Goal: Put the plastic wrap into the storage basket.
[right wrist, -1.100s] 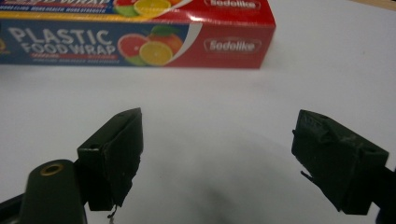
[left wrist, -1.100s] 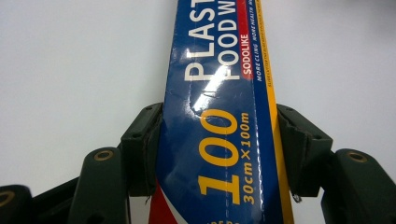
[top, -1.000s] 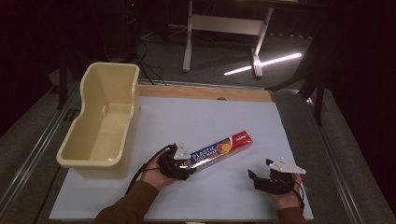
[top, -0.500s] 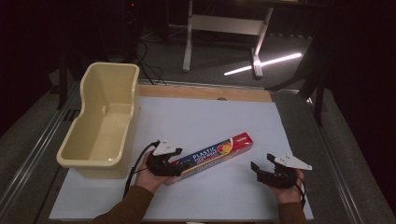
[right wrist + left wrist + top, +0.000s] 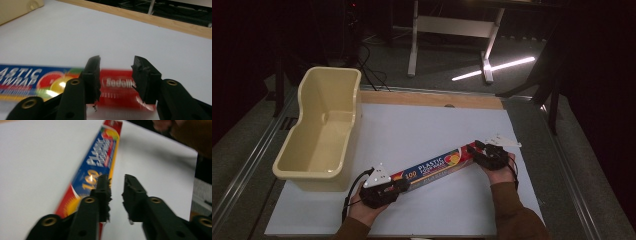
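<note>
Item: plastic wrap box (image 5: 437,167), one, long and narrow, cardboard. Printed face up: blue middle field with white lettering "PLASTIC" and a yellow "100", a fruit picture toward one end, a red end panel with white script, yellow edging along one long side. It lies flat on the white table top (image 5: 422,130), slanting from lower left to upper right in the high view, in the near half of the table.

Nearest, at the box's lower-left end: left gripper (image 5: 398,186), held in a hand (image 5: 364,210). Its jaws have just been closing. In the left gripper view, the left gripper (image 5: 117,185) shows a gap of bare table between its two tips; the box (image 5: 96,167) passes under and alongside the left-hand jaw rather than between the pair. The jaws stand narrowly apart, nothing pressed.

Next, at the upper-right end: right gripper (image 5: 474,152), held in the other hand (image 5: 498,172), sleeve visible below. Its jaws have just been closing. In the right gripper view, the right gripper (image 5: 116,65) straddles the red end panel of the box (image 5: 117,83), which is blurred. The red panel shows in the gap; whether the pads press on it I cannot tell.

Farther off, left: cream plastic tub (image 5: 292,165), open-topped, standing well apart from the box.

Far edge: wooden strip (image 5: 432,99) along the table.
</note>
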Demonstrator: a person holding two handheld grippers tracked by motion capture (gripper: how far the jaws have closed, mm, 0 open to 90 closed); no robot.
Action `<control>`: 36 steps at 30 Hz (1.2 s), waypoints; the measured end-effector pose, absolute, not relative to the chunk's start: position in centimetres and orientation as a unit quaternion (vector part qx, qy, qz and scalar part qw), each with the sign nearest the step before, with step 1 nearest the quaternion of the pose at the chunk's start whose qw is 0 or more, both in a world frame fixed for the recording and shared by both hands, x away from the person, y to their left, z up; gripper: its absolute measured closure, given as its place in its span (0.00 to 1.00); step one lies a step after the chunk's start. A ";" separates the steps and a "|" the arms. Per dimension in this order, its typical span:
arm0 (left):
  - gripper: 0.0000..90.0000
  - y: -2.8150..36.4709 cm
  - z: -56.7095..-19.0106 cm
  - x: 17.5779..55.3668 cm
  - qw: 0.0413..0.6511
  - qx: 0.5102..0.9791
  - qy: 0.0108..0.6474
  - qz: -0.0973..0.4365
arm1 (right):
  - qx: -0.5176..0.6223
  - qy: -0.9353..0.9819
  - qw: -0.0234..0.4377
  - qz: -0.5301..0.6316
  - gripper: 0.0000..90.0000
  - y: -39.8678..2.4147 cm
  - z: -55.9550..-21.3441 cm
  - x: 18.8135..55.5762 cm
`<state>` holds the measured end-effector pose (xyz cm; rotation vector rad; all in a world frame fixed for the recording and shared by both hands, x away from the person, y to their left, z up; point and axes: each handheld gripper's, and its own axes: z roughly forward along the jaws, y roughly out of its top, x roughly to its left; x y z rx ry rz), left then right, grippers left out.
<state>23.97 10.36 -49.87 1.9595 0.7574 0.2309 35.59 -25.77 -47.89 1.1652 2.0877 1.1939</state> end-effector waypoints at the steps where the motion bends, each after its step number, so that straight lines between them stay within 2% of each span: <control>1: 0.89 10.2 -50.1 23.8 0.484 0.812 0.311 0.097 | 0.423 0.762 0.232 0.431 0.67 -25.5 -48.0 36.1; 5: 0.99 9.4 -50.9 23.1 0.459 0.832 0.298 0.095 | 0.433 0.769 0.228 0.411 0.91 -24.6 -48.7 38.0; 7: 1.00 9.0 -51.3 22.9 0.438 0.845 0.289 0.101 | 0.444 0.769 0.222 0.402 0.96 -24.4 -49.1 38.9; 16: 1.00 9.1 -52.6 23.4 0.392 0.856 0.319 0.107 | 0.468 0.779 0.203 0.364 0.98 -24.1 -49.8 40.9; 26: 1.00 9.7 -52.6 24.4 0.388 0.838 0.363 0.124 | 0.462 0.811 0.195 0.302 1.00 -23.5 -48.8 41.1; 36: 1.00 10.6 -53.6 28.5 0.395 0.783 0.460 0.138 | 0.469 0.814 0.158 0.306 1.00 -25.9 -48.5 37.6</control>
